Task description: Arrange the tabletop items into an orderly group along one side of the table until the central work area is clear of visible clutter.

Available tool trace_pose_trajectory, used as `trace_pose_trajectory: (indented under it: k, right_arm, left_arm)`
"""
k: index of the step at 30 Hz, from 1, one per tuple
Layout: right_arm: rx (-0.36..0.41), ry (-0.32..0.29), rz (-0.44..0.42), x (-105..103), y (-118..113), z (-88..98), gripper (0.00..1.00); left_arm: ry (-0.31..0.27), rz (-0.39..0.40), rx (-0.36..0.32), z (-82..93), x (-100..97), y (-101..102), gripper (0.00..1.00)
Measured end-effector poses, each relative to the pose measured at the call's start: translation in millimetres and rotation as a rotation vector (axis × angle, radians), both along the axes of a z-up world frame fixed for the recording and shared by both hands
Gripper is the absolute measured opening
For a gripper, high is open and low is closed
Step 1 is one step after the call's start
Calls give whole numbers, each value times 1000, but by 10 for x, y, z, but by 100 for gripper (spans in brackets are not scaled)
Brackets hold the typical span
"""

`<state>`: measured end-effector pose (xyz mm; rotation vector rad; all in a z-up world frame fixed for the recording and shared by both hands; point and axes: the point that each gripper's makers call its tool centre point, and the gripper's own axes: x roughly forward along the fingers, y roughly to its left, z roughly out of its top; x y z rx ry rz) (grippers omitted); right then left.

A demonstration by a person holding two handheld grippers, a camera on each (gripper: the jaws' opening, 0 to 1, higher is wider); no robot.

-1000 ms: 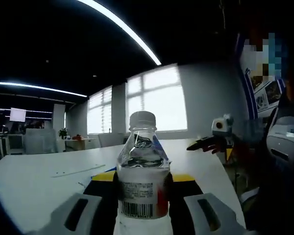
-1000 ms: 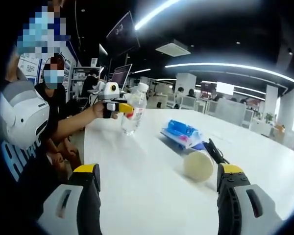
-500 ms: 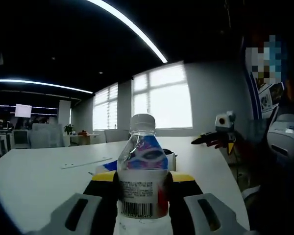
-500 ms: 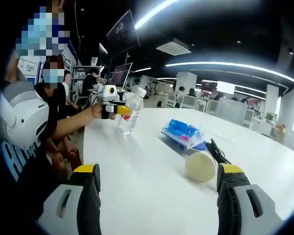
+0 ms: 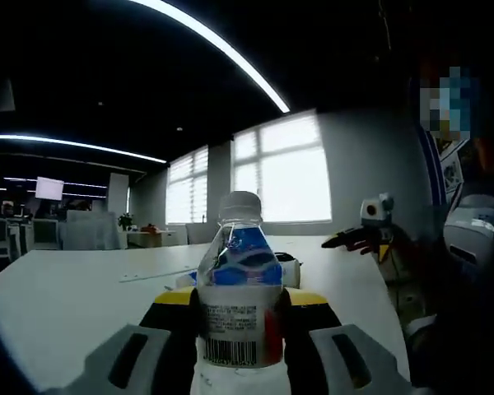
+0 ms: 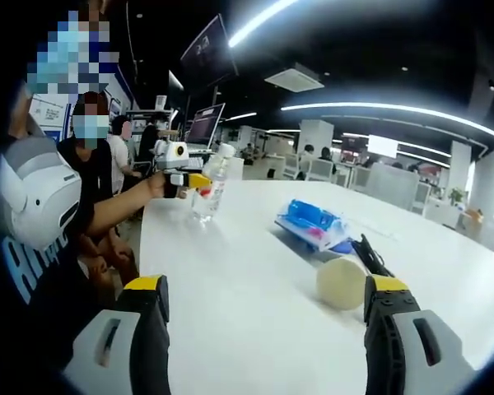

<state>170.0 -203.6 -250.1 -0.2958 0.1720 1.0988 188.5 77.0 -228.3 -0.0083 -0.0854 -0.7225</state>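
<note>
Left gripper [image 6: 199, 180] reaches out level over the tabletop [image 6: 230, 304] edge, fingers clamped on the water bottle [image 5: 240, 288], while the right gripper [image 6: 263, 329] hovers wide open over bare surface

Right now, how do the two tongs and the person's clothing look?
The right tongs have two broad grey jaws with dark slots and yellow-capped black tips. The left tongs, seen from the right gripper view, have yellow tips and black jaws below a white box. The person wears a dark short-sleeved shirt with blue lettering.
</note>
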Motion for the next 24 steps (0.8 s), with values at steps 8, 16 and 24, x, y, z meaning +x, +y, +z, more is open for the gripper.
trace_pose_trajectory:
  k: [8, 16, 24]
  right_arm:
    - [-3, 2, 4, -28, 1, -10, 95]
    - [-4, 6, 11, -42, 38, -29, 95]
    - [-1, 4, 13, -39, 41, -13, 95]
  left_arm:
    - [-13, 22, -4, 7, -168, 122, 38]
    - [-14, 56, -5, 2, -278, 232, 38]
    - [-8, 60, 9, -6, -294, 256, 38]
